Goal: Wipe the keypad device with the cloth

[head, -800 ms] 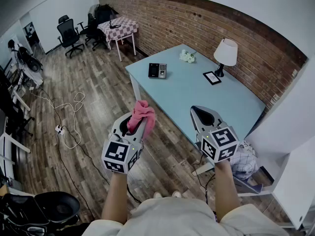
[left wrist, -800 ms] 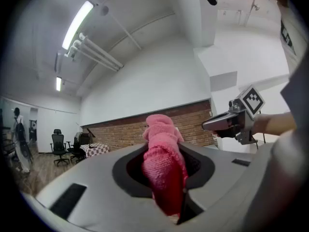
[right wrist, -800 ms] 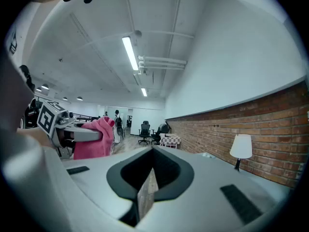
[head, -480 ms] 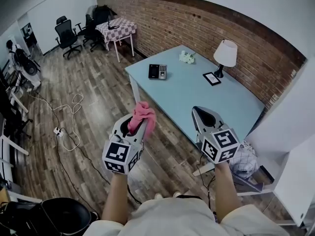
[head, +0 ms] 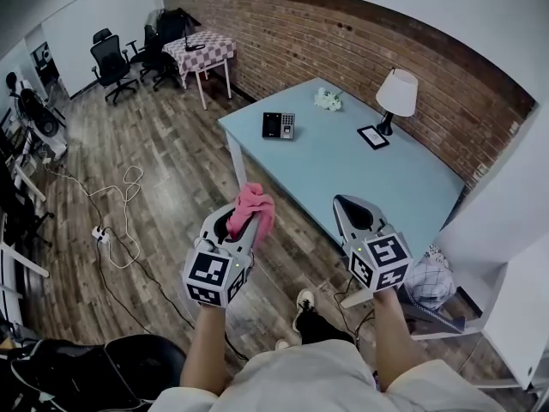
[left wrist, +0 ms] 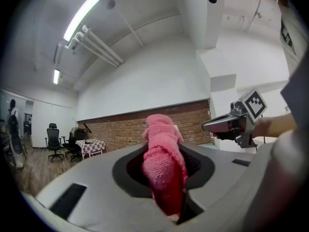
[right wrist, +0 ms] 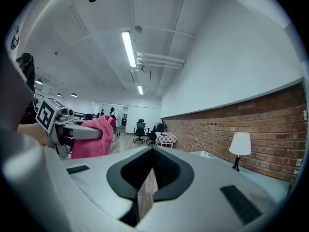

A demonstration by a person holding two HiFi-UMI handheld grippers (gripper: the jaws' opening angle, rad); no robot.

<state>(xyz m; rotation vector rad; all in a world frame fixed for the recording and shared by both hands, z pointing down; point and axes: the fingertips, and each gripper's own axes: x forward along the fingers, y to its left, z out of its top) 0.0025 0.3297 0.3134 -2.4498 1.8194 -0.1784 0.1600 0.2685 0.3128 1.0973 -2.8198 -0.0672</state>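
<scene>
Tongs on the left [head: 245,227] are clamped on the pink cloth [head: 251,202], which is bunched between the jaws and spills past their tips in a soft wad; the right tongs [head: 345,206] are pressed together with nothing between them. Both hang in the air over the wooden floor [head: 163,187], short of the near edge of the pale blue table [head: 360,178]. The keypad device [head: 278,125] lies flat near the table's far left corner, well apart from both tongs, with a lamp [head: 395,93] farther along by the brick wall. The cloth looks light and limp, so the wad beyond the tips should flatten and fold against whatever it meets; the hold through its middle seems deep enough to keep it. The device appears small, rigid and probably light, so it may skate on the smooth top under a wiping stroke; the free right tongs could steady it by a side edge, clear of the keys and screen
</scene>
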